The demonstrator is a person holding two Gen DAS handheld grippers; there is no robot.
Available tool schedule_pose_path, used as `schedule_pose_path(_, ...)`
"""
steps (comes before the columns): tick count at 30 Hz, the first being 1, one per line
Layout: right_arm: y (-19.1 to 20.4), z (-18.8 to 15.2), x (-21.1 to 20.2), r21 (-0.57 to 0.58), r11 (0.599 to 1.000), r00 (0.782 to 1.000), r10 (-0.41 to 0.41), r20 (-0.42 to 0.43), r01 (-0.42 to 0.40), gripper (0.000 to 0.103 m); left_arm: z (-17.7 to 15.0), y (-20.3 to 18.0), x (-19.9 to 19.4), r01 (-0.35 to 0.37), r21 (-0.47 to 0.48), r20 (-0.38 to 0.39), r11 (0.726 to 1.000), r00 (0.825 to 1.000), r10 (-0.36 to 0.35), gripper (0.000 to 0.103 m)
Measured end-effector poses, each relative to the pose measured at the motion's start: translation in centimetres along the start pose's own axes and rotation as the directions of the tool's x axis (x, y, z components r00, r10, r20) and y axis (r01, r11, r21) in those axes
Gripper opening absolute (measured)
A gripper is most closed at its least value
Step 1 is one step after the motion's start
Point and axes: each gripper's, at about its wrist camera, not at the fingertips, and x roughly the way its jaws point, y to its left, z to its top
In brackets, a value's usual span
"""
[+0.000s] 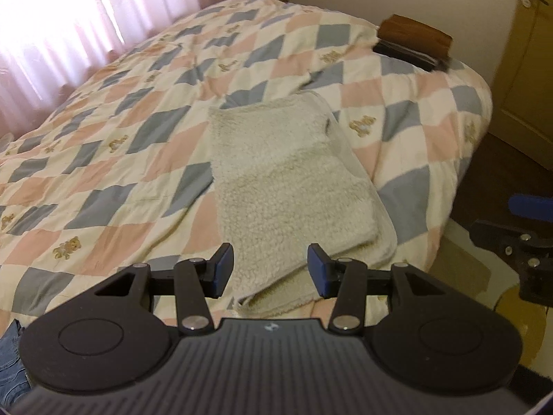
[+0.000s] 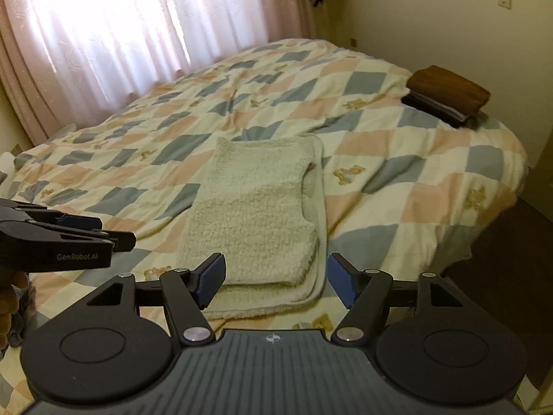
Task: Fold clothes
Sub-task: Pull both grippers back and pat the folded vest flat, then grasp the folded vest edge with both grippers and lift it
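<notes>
Nearby, both grippers, left gripper (image 1: 269, 269) and right gripper (image 2: 276, 282), hover spread and empty over the folded fleece (image 1: 290, 186), hiding its near edge.

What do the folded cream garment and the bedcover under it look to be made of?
Folded cream garment: apparently sherpa-style fleece, matte, with a nubby, curly pile; the fibre cannot be told. Bedcover: seemingly a quilted woven fabric, matte, with soft creases, diamond patches and small bear motifs.
</notes>
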Motion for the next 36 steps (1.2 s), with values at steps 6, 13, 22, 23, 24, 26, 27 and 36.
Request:
schedule_pose_path(6,0.7,-0.4,0.3,-0.022,0.999,1.000,-0.024,-0.017,0.024,0.072,-1.0,0.5,-0.3,0.030,-0.017,0.013,0.999,0.999,-0.030,0.045)
schedule_pose_path(13,1.4,-0.2,1.7,-0.055,0.998,1.000,-0.014,-0.028,0.012,0.072,-1.5,1.8,1.0,0.015,-0.054,-0.027,0.998,1.000,-0.016,0.045)
schedule_pose_path(22,1.6,0.3,2.9,-0.064,0.998,0.999,-0.006,-0.043,0.004,0.073,-1.5,2.5,1.9,0.024,-0.031,-0.013,0.999,1.000,-0.024,0.045)
schedule_pose_path(23,1.5,0.3,3.1,-0.062,0.998,0.999,-0.006,-0.045,0.003,0.073,-1.6,2.6,2.0,0.026,-0.027,-0.011,0.999,1.000,-0.027,0.045)
schedule_pose_path(24,1.5,0.3,3.2,-0.059,0.998,0.999,-0.006,-0.047,0.003,0.073,-1.6,2.6,2.2,0.029,-0.022,-0.010,0.999,1.000,-0.029,0.045)
schedule_pose_path(26,1.4,0.1,3.6,-0.074,0.997,0.999,-0.011,-0.049,0.008,0.073,-1.7,2.8,2.4,0.035,-0.013,-0.006,0.999,0.999,-0.035,0.046)
schedule_pose_path(27,1.5,-0.2,3.9,-0.094,0.995,0.999,-0.017,-0.047,0.013,0.073,-1.9,2.8,2.6,0.035,-0.003,-0.005,0.999,0.999,-0.035,0.046)
schedule_pose_path(36,1.9,-6.3,9.9,-0.432,0.901,0.990,-0.093,-0.110,0.037,0.073,-10.0,2.5,8.6,-0.059,0.348,-0.030,0.936,0.997,0.074,0.048)
